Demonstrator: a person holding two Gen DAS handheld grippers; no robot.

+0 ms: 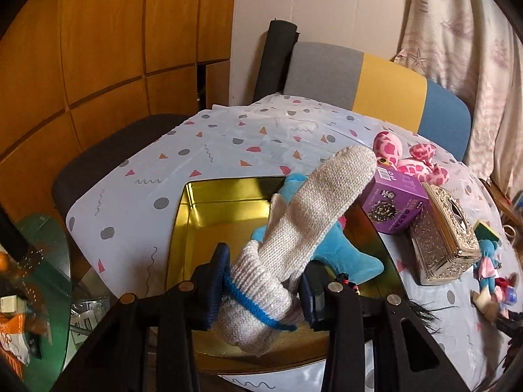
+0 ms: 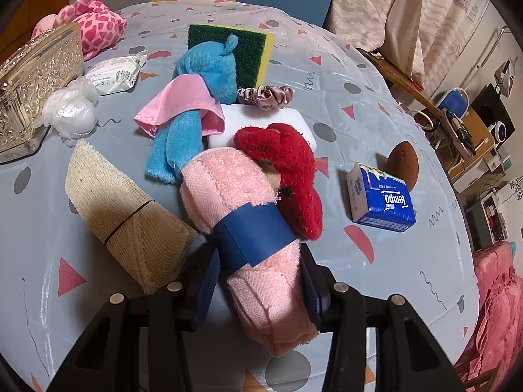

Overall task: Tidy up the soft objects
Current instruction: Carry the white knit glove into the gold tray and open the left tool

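Note:
In the left wrist view my left gripper [image 1: 261,285] is shut on the cuff of a cream knitted glove [image 1: 313,202] with a blue trim, held above a gold tin box [image 1: 202,215]. A blue plush toy [image 1: 343,254] lies in the box under the glove. In the right wrist view my right gripper [image 2: 258,281] is shut on a rolled pink towel [image 2: 235,196] with a blue paper band, just above the table. A red plush [image 2: 287,170], a blue plush with a pink cloth [image 2: 196,98] and a beige mesh roll [image 2: 124,215] lie around it.
On the patterned tablecloth [image 2: 376,104]: a pink spotted plush [image 2: 94,23], a silver ornate box [image 2: 36,78], a purple carton [image 1: 395,202], a green sponge [image 2: 245,49], a white block [image 2: 271,124], a scrunchie [image 2: 268,96], a Tempo tissue pack [image 2: 382,199], a brown egg shape [image 2: 403,163]. A chair [image 1: 376,85] stands behind.

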